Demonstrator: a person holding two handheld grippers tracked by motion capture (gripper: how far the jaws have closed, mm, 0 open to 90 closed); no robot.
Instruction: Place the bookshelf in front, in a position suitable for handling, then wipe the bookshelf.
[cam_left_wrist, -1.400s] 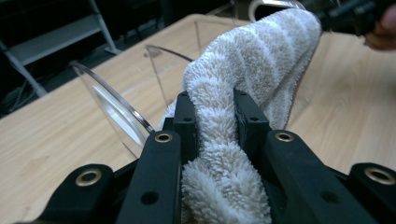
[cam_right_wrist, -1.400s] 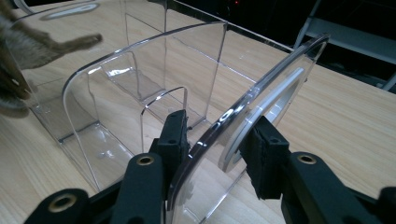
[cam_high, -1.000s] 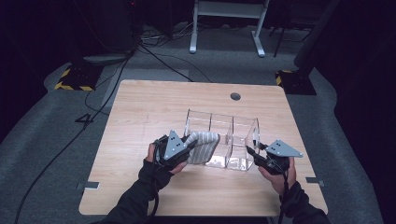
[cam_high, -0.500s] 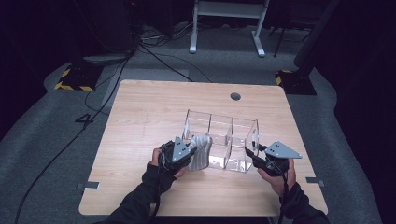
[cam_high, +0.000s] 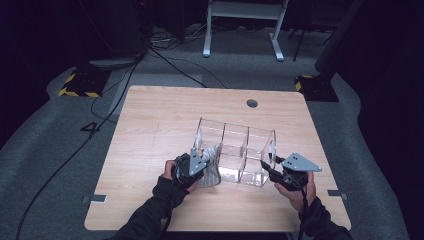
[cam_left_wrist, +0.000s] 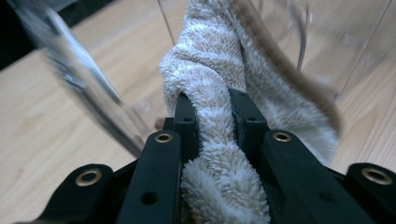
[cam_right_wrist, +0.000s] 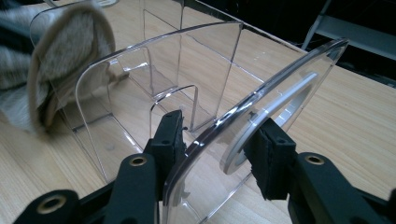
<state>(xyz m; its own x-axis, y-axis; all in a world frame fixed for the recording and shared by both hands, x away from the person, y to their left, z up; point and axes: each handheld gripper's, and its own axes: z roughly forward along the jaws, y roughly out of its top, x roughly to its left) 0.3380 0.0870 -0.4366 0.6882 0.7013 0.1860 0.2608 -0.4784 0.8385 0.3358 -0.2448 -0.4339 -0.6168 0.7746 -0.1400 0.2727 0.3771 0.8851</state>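
- A beige terry towel (cam_high: 212, 167) with a darker brown edge band hung bunched and twisted at the left end of the organizer, draped over the near wall of the left compartment, part inside and part spilling onto the table in front
- In the left gripper view the towel (cam_left_wrist: 224, 135) was squeezed into a thick rope-like fold
- A clear acrylic organizer (cam_high: 235, 155) with three compartments in a row stood upright on the wooden table, near the front edge; its rounded right end wall (cam_right_wrist: 261, 126) looked tilted in the right gripper view
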